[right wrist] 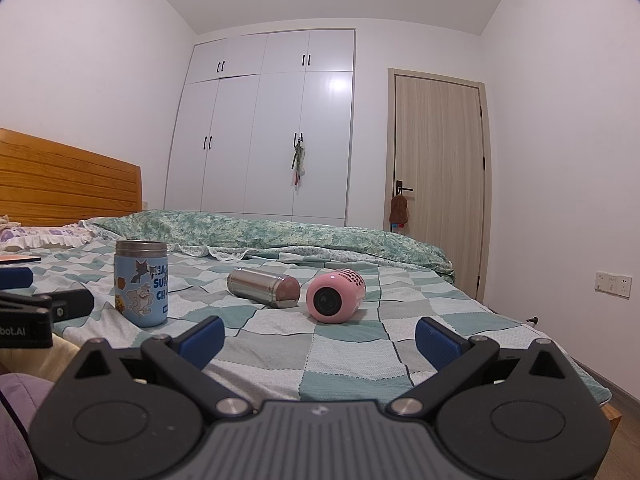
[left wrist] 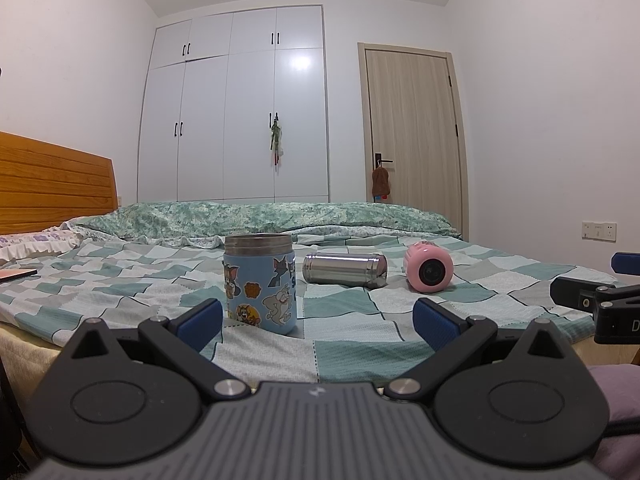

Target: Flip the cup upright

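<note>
**Two cups still on their sides, both grippers waiting at the bed's edge**

The pink cup (right wrist: 335,297) lies on its side on the checked bedspread (right wrist: 344,356), one round end facing the cameras. Just beside it, to its left and apparently not touching, a steel cup (right wrist: 264,287) also lies toppled. The blue cartoon-sticker cup (left wrist: 260,282) already stands upright, well apart.

Judging by this, the task is at its approach stage: nothing is grasped. The right gripper (right wrist: 318,340) hovers with fingers spread wide and empty, roughly lined up with the pink cup; the left gripper (left wrist: 318,318) is likewise spread and empty, its left pad near the blue cup.

The next move probably calls for reaching in and closing across a cup's curved body, then rotating. The soft bedding may let a cup roll; the neighbouring steel cup crowds the pink one's left side.
</note>
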